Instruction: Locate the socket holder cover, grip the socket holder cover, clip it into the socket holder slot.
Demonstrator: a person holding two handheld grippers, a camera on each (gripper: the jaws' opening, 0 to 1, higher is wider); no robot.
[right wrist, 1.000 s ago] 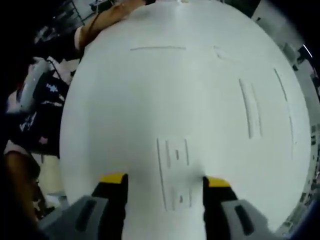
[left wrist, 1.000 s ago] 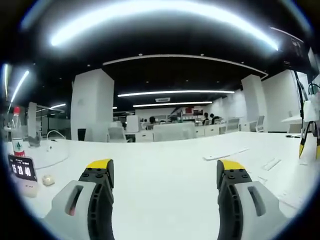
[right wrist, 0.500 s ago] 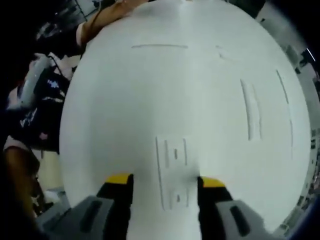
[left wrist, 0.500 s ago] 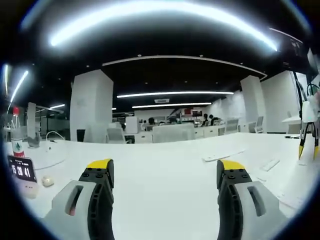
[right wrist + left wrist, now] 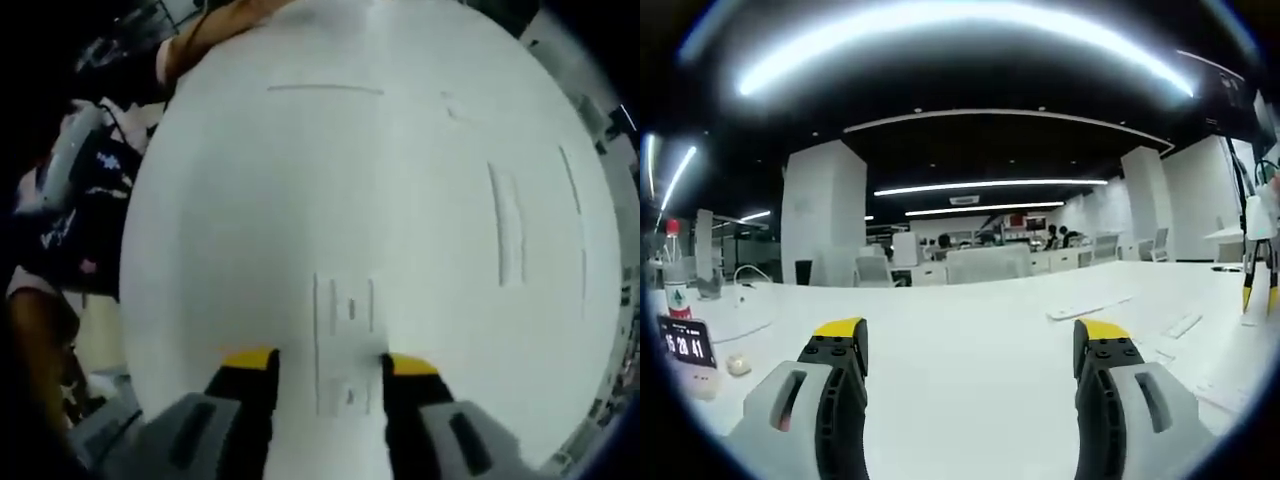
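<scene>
In the right gripper view, a white socket holder cover point(image 5: 345, 320), a flat ribbed plate with small slots, lies on the white table point(image 5: 230, 200). My right gripper point(image 5: 330, 365) points down at it, its yellow-tipped jaws standing close on either side of the cover's near end, still open with a thin gap on each side. My left gripper point(image 5: 970, 345) hovers low over the table point(image 5: 960, 400), jaws wide open with nothing between them. White strips point(image 5: 1090, 308) lie farther out on the table to its right.
More white strips lie on the table: a long one point(image 5: 325, 89) at the far side and a pair point(image 5: 510, 235) to the right. A person's arm point(image 5: 210, 30) rests at the far left edge. A bottle point(image 5: 675, 290) and a clock point(image 5: 685, 343) stand left of the left gripper.
The right gripper's jaws have narrowed step by step around the cover and moved slightly forward along it. The left gripper has stayed put and open.
</scene>
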